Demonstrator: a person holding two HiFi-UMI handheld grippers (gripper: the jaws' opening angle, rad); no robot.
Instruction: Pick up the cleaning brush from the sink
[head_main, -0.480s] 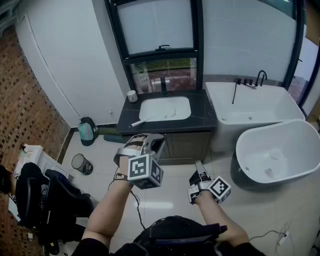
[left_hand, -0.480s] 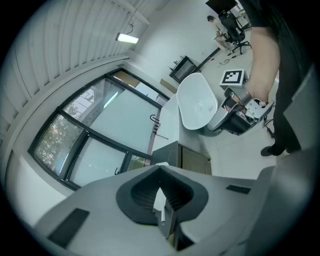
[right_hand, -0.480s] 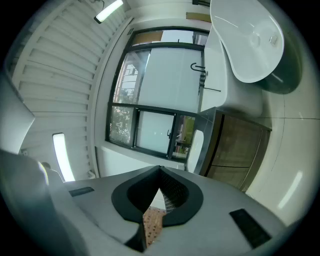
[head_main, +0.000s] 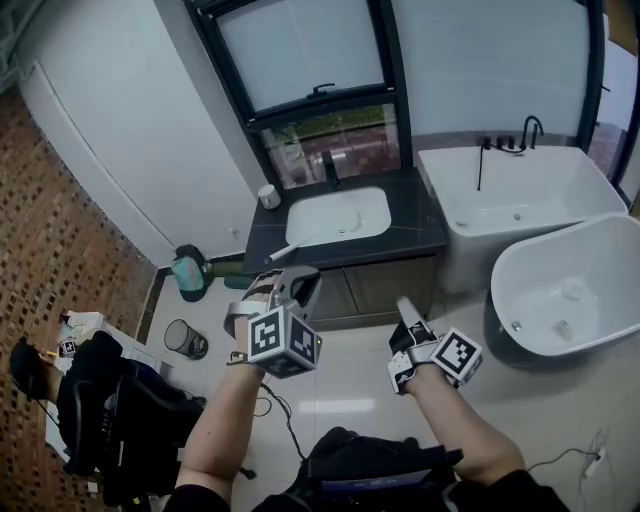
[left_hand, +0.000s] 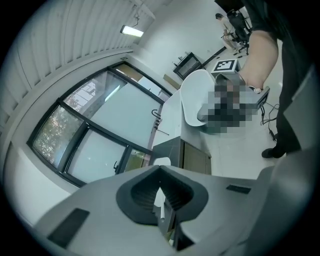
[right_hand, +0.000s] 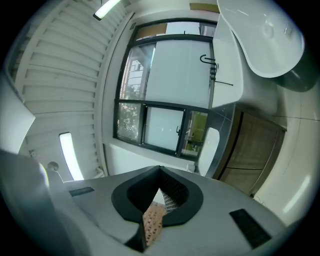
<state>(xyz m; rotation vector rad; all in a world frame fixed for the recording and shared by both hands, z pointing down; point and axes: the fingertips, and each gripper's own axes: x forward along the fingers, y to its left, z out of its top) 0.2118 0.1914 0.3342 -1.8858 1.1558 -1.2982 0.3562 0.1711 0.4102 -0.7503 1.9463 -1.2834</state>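
No text, brand, number or sign can be read in any of the views. The only printed marks are black-and-white square patterns. In the head view one set stands on the marker cube (head_main: 283, 342) of the left gripper (head_main: 300, 284), near 6 o'clock. Another stands on the second cube (head_main: 458, 356) of the right gripper (head_main: 405, 304), near 5 o'clock. These are patterns, not letters or digits.

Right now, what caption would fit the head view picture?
Left tool and right tool held out before the sink, cleaning brush lying at its edge.
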